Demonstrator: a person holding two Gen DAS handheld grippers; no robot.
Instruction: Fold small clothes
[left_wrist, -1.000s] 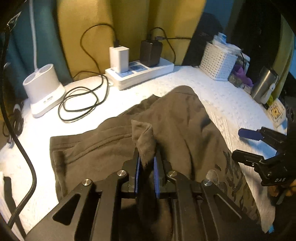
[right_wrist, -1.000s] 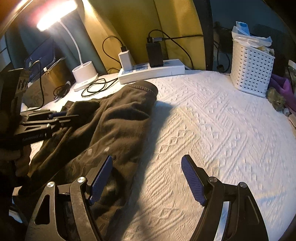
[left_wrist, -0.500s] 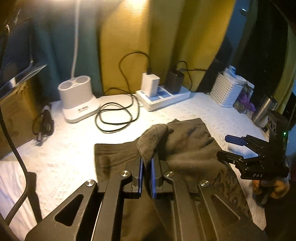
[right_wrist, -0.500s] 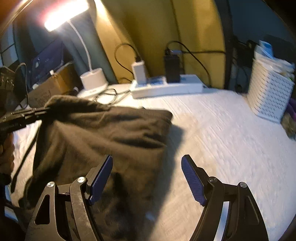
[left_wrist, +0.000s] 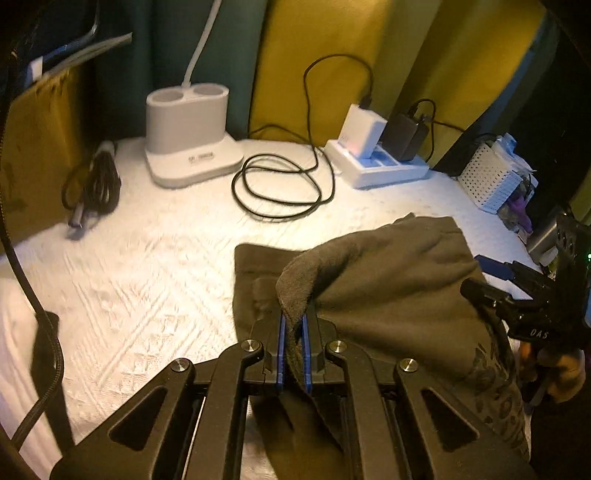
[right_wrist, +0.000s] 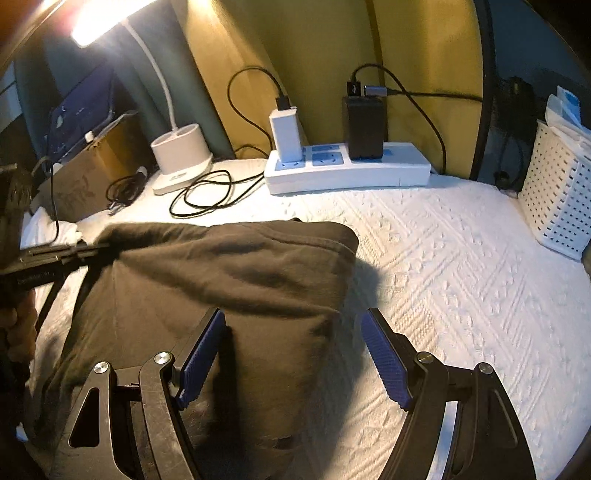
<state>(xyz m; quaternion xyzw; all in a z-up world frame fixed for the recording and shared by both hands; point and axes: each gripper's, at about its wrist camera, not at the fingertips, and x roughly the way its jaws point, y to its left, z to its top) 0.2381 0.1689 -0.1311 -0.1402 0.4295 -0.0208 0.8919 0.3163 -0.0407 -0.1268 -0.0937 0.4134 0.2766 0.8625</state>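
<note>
- Left wrist view: left gripper (left_wrist: 293, 330) clamped tight on a raised corner of the dark garment (left_wrist: 388, 295), lifting that edge so it can be carried over as a fold. The rest lies on the white cloth (left_wrist: 129, 277).
- Right wrist view: right gripper (right_wrist: 293, 360) wide open, holding nothing; garment's near edge lies under it, apparently ready to be grasped.

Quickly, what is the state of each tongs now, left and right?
Left tongs: closed, pinching a fold of the dark garment.
Right tongs: open, holding nothing; the garment's edge lies between the pads, not gripped.
</note>
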